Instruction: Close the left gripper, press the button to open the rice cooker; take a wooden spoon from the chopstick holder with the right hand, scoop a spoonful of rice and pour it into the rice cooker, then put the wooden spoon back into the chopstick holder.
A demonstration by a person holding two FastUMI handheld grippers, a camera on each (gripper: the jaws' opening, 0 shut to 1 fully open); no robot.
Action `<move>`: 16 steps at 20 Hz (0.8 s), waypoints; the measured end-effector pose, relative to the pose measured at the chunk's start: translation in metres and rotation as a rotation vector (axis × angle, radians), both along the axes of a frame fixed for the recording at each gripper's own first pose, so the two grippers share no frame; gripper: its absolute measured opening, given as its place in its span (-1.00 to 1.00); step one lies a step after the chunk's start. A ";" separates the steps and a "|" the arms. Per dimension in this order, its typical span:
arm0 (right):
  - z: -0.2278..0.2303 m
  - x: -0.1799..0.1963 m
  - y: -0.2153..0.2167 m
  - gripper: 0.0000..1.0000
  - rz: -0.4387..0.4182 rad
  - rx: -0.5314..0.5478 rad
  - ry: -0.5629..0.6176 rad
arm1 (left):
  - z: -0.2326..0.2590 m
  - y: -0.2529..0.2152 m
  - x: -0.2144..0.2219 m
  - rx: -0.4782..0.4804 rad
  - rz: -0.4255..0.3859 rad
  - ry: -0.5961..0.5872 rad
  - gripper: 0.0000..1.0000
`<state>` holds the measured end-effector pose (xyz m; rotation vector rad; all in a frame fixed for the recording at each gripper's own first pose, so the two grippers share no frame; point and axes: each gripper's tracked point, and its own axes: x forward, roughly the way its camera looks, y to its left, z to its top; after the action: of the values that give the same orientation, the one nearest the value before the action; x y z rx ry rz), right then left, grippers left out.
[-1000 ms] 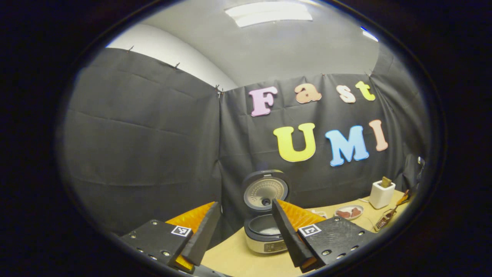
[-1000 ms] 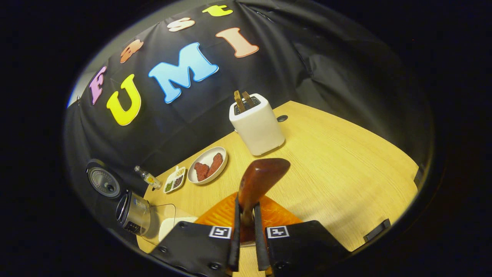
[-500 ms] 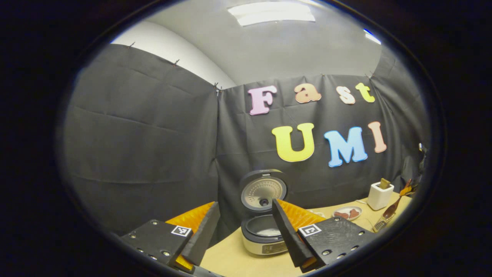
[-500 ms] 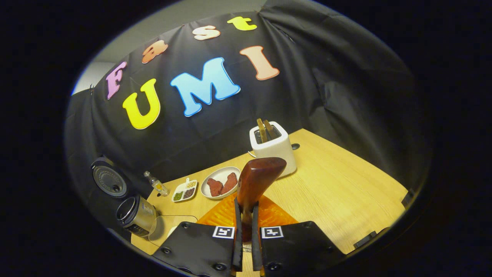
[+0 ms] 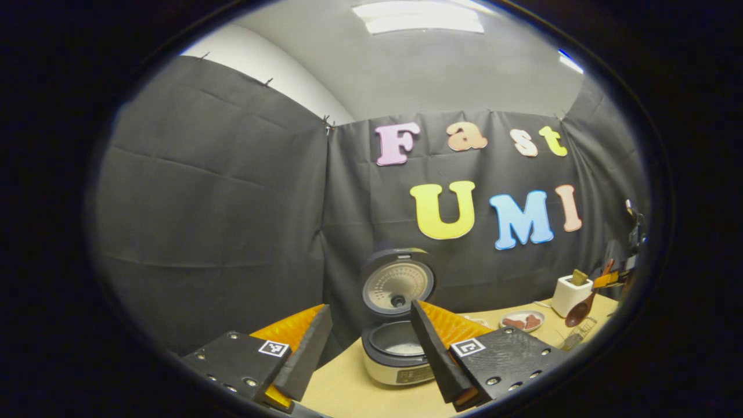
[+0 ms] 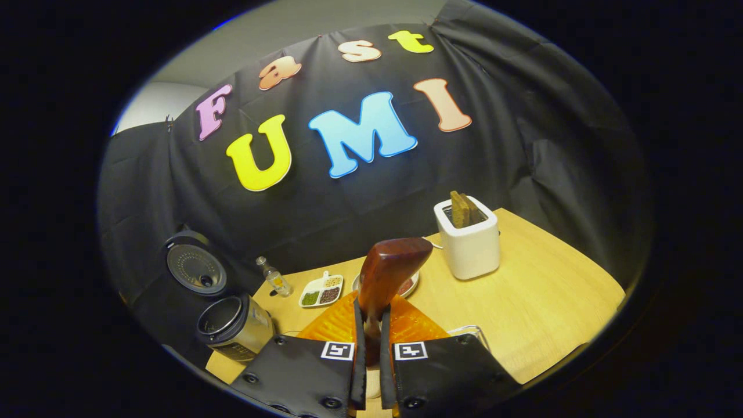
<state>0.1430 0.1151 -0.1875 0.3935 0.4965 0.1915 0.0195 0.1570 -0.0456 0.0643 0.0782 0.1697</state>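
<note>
Wooden spoon (image 6: 388,273), clamped in right fingers (image 6: 358,360), apparently lifted higher; left fingers (image 5: 302,354) apart.

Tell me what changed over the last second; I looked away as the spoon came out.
The right tool, shut on the wooden spoon, has lifted it clear above the chopstick holder and swung toward the rice cooker. Nothing was let go. The left tool stays open near the cooker, whose lid remains up.

The right gripper (image 6: 371,371) is rising, lifting the wooden spoon (image 6: 388,276) clear of the table (image 6: 551,302). In the left gripper view, the spoon is climbing at 3 o'clock above the chopstick holder (image 5: 574,335).
</note>
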 end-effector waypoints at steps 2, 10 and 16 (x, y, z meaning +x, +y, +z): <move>-0.007 -0.001 0.021 -0.78 0.025 -0.007 0.008 | -0.002 0.011 0.003 0.000 0.004 0.005 0.70; -0.052 -0.006 0.091 -0.77 0.101 -0.133 0.025 | -0.016 0.051 0.009 0.006 0.022 0.041 0.67; -0.084 -0.009 0.125 -0.85 0.152 -0.282 0.011 | -0.022 0.077 0.007 0.013 0.049 0.059 0.67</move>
<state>0.1338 0.2400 -0.2714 0.0811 0.5557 0.2626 0.0266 0.2342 -0.0679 0.0809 0.1379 0.2175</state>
